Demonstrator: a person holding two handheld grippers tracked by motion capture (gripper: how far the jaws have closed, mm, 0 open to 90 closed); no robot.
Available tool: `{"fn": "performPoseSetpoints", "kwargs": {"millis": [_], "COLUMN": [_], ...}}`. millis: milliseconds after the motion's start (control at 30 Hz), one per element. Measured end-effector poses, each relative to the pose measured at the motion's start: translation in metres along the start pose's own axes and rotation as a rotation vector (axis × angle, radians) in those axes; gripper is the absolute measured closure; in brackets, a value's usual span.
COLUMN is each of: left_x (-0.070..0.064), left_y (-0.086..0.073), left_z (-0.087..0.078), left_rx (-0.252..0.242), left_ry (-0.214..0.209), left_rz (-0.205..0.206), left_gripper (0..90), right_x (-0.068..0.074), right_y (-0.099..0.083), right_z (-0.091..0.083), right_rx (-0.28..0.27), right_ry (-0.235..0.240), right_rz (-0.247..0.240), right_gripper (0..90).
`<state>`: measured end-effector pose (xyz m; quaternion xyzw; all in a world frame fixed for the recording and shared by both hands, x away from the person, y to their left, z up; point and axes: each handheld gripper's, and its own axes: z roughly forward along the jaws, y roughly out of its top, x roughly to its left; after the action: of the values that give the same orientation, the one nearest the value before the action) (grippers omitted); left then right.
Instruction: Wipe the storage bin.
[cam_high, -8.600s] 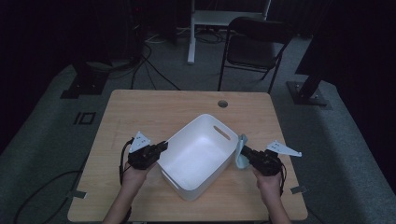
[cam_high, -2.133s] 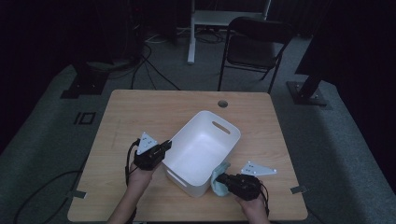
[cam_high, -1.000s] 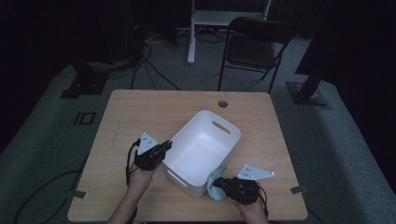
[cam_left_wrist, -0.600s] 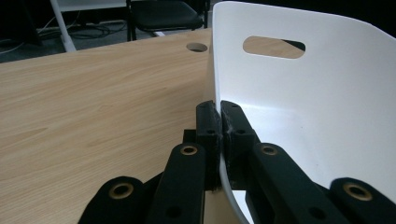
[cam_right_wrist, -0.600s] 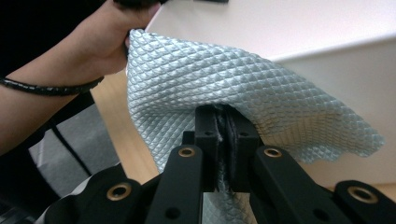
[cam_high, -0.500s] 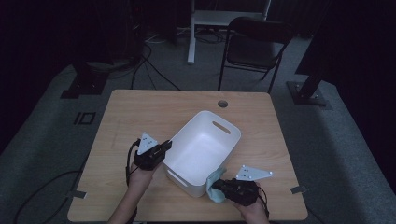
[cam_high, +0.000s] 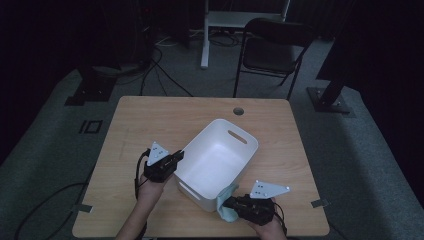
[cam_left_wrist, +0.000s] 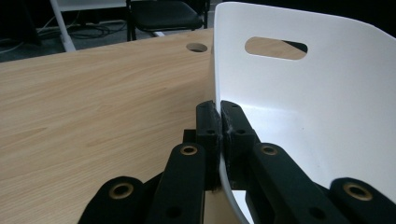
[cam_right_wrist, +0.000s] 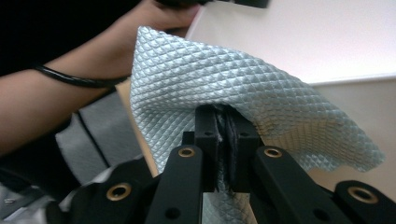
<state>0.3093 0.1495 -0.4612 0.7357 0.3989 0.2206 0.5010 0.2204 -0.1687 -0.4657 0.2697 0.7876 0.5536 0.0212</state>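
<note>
My left gripper (cam_high: 176, 159) pinches the rim of the white plastic tub (cam_high: 216, 160), which sits on the light wooden table (cam_high: 150, 120). My right gripper (cam_high: 227, 203) squeezes a pale blue bumpy cloth (cam_high: 226, 206) against the tub's near outer wall.

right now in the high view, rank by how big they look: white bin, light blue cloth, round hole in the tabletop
1. white bin
2. light blue cloth, partly hidden by the right gripper
3. round hole

A white plastic bin (cam_high: 216, 162) with handle slots sits upright and empty; a pale blue quilted cloth (cam_high: 226, 203) touches its near corner.
</note>
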Motion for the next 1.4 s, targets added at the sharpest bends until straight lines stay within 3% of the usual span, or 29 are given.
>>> {"fn": "performPoseSetpoints", "kwargs": {"millis": [167,367,533,600,767,900,967,1200,1300,1400], "left_x": [0.001,0.001,0.001,0.001,0.001,0.002,0.002,0.003,0.003,0.003], "left_y": [0.0,0.0,-0.001,-0.001,-0.001,-0.001,0.0,0.0,0.0,0.0], "left_z": [0.0,0.0,0.0,0.0,0.0,0.0,0.0,0.0,0.0,0.0], "left_rx": [0.003,0.001,-0.004,-0.004,-0.004,-0.006,-0.003,-0.002,-0.001,0.0], "left_ry": [-0.011,-0.012,-0.017,-0.016,-0.017,-0.023,-0.024,-0.033,-0.039,-0.038], "left_rz": [0.001,0.004,0.003,0.005,0.007,0.005,0.006,0.005,0.005,0.016], "left_gripper": [87.7,87.3,87.1,87.1,87.2,87.1,87.2,87.2,87.2,87.3], "right_x": [-0.004,-0.015,-0.019,-0.024,-0.046,-0.069,-0.082,-0.114,-0.126,-0.131], "right_y": [-0.004,-0.008,-0.001,0.002,0.009,0.015,0.017,0.018,0.018,0.018], "right_z": [0.005,0.007,-0.008,-0.016,-0.04,-0.059,-0.066,-0.071,-0.069,-0.066], "right_rx": [0.02,0.05,0.003,-0.013,-0.065,-0.114,-0.135,-0.144,-0.135,-0.127], "right_ry": [0.004,0.031,0.025,-0.007,-0.15,-0.249,-0.285,-0.444,-0.467,-0.492], "right_rz": [-0.015,0.036,0.014,0.013,0.012,0.03,0.066,0.11,0.12,0.098], "right_gripper": [85.0,85.0,85.0,85.1,85.1,85.1,85.1,84.7,84.6,84.6]}}
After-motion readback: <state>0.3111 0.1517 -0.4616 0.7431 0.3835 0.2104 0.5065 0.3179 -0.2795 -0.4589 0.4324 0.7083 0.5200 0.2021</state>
